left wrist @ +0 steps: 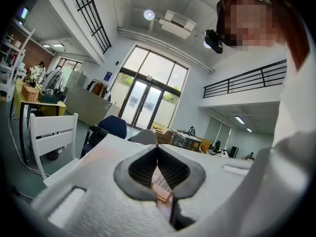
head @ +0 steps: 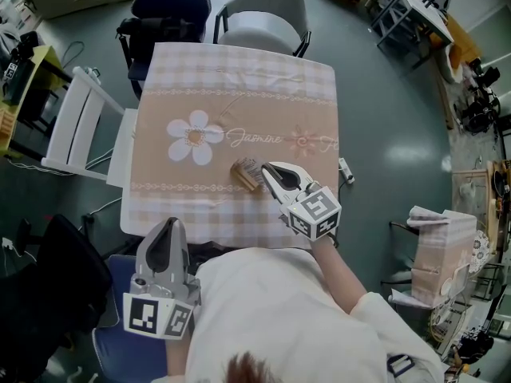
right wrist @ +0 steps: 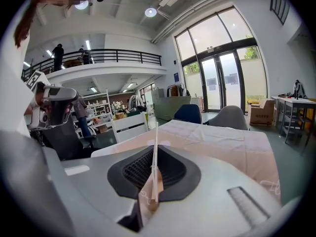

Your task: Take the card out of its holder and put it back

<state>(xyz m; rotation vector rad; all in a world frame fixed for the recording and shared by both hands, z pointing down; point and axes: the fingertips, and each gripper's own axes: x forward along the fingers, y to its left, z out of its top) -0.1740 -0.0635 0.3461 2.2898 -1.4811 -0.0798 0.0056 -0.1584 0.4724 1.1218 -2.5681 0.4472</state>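
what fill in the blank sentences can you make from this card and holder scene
1. The left gripper is ____ on the printed card.
2. The right gripper holds the tan card holder over the checked tablecloth, to the right of its white ____ in the head view.
3. Beyond the table's far edge, a grey chair stands beside a dark ____ one.

Missing words: shut; flower; blue

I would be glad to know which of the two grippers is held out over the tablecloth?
The right gripper, over the tablecloth; the left gripper sits back at its near edge, close to the person.
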